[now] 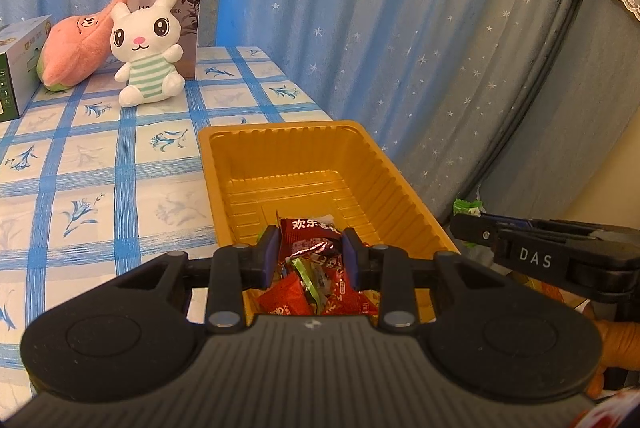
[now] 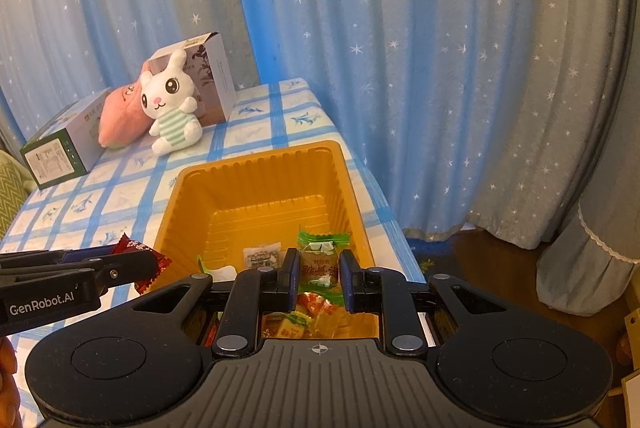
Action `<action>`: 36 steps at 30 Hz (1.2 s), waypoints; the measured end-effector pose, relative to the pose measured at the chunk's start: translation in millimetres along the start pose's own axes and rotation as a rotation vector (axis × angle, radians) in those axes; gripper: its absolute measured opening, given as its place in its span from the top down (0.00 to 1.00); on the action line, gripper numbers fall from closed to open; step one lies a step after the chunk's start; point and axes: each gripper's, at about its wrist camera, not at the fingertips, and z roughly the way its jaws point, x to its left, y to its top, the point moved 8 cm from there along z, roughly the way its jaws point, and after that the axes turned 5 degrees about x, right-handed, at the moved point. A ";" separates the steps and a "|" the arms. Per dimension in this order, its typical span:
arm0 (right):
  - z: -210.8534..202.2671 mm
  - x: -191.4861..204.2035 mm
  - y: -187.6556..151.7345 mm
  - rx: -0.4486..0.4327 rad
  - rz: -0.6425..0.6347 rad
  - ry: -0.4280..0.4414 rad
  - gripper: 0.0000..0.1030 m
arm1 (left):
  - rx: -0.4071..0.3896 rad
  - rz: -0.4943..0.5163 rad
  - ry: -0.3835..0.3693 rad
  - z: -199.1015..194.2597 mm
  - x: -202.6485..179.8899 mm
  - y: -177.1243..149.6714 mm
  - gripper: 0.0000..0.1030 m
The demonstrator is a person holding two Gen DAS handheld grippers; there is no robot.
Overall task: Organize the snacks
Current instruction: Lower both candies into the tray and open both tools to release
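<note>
Left tongs [image 1: 309,255]: a red snack [image 1: 310,234] is pinched, right over the tray [image 1: 280,132].
Right tongs [image 2: 319,268]: a green-topped snack [image 2: 322,256] is pinched, over the tray's near end.

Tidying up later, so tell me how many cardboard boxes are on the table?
2. A green-and-white box lies at the far left edge; a taller white box stands behind the plush bunny. More may be out of view.
</note>
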 end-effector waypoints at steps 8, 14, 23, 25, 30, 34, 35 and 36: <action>10.3 3.1 3.5 0.012 -0.019 0.002 0.79 | 0.007 0.002 0.000 9.9 3.3 5.4 0.71; 19.1 4.9 7.7 0.022 -0.029 0.005 0.79 | 0.021 0.005 -0.002 22.1 6.0 9.9 0.71; 36.0 8.9 13.8 0.041 -0.041 0.014 0.79 | 0.037 -0.003 -0.015 40.6 12.9 20.1 0.71; 39.7 9.4 16.3 0.043 -0.041 0.015 0.79 | 0.038 -0.003 -0.014 44.0 14.7 23.7 0.71; 45.3 10.6 22.2 0.045 -0.038 0.019 0.79 | 0.041 -0.006 -0.018 51.9 18.6 29.9 0.70; 47.1 12.0 23.0 0.047 -0.032 0.024 0.79 | 0.044 -0.015 -0.059 56.2 19.9 30.9 0.47; 47.5 11.9 22.6 0.048 -0.029 0.025 0.79 | 0.035 -0.008 -0.050 54.9 21.4 30.6 0.44; 47.7 11.8 21.5 0.050 -0.027 0.027 0.79 | 0.027 0.004 -0.039 53.1 22.9 30.0 0.44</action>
